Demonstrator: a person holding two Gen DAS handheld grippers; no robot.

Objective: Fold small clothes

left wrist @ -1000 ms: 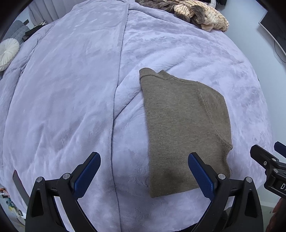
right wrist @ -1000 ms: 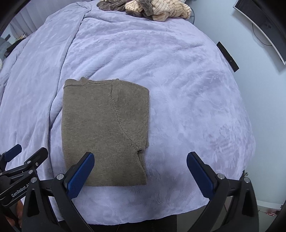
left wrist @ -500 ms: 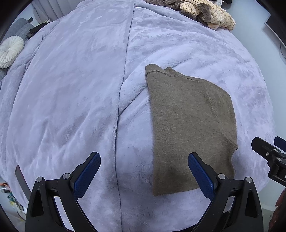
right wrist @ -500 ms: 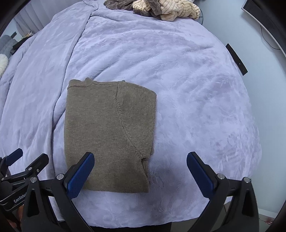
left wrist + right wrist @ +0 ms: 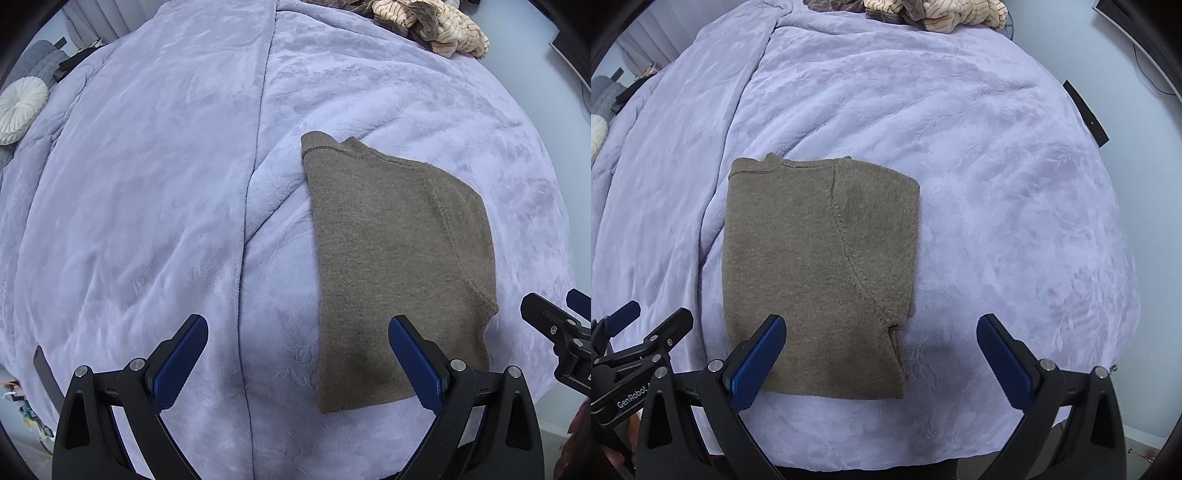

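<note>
A brown knitted sweater (image 5: pixel 399 258) lies folded into a flat rectangle on the lilac bedspread (image 5: pixel 147 206). It also shows in the right wrist view (image 5: pixel 820 266). My left gripper (image 5: pixel 295 354) is open and empty, above the bed; its right finger hangs over the sweater's near edge. My right gripper (image 5: pixel 881 354) is open and empty, above the sweater's near right corner. The right gripper shows at the right edge of the left wrist view (image 5: pixel 554 332), and the left gripper at the left edge of the right wrist view (image 5: pixel 635 339).
A pile of tan striped and brown clothes (image 5: pixel 432 26) lies at the far end of the bed, also in the right wrist view (image 5: pixel 934 11). A round white cushion (image 5: pixel 20 110) sits far left. The bed's right edge meets a pale wall (image 5: pixel 1145 129).
Both grippers have drawn back and risen a little, so the sweater sits slightly farther and lower in the views. The sweater has not moved. Both stay open.
</note>
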